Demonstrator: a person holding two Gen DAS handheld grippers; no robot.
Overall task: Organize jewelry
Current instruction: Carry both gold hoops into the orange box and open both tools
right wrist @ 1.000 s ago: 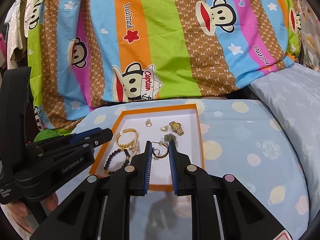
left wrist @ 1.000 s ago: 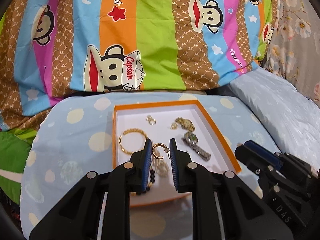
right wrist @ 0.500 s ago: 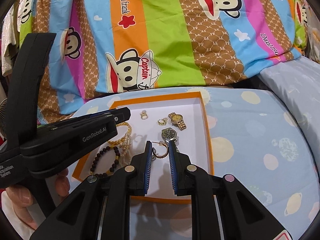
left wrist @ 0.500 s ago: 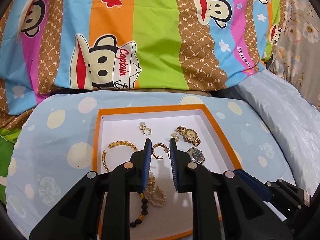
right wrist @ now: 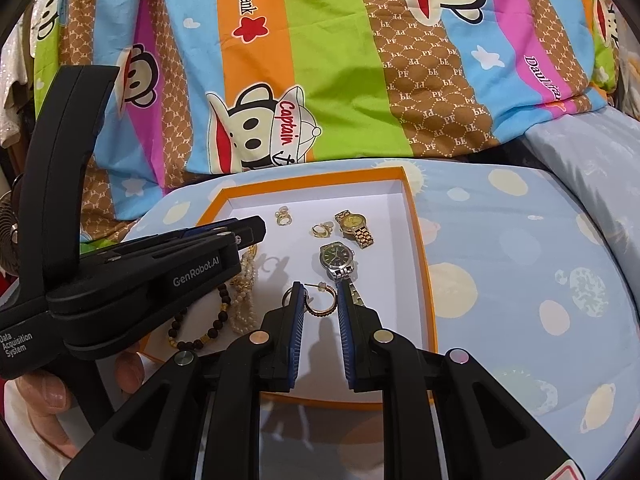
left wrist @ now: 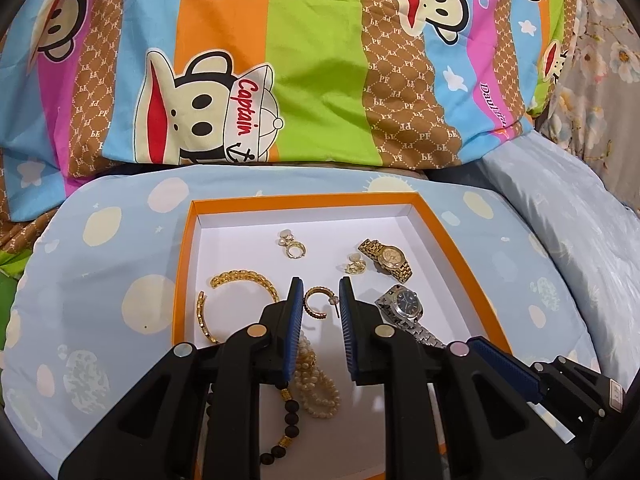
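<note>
Right hand-held gripper [right wrist: 319, 286]: jaws apart, gold hoop earring [right wrist: 320, 300] between tips, unclamped. Left hand-held gripper [left wrist: 319, 283]: jaws apart over same earring. Silver watch [right wrist: 337, 258] at 1 o'clock. Orange-rimmed tray [right wrist: 424, 280] on bed.

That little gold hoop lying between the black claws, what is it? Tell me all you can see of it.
The gold hoop earring is an open C-shaped ring with a beaded, darker outer edge and a thin straight post at one end. It looks like metal. It lies flat on the white floor of the orange box, in the gap of the right claw; whether the fingers touch it is unclear. The silver watch lies just beyond it, apart.
</note>
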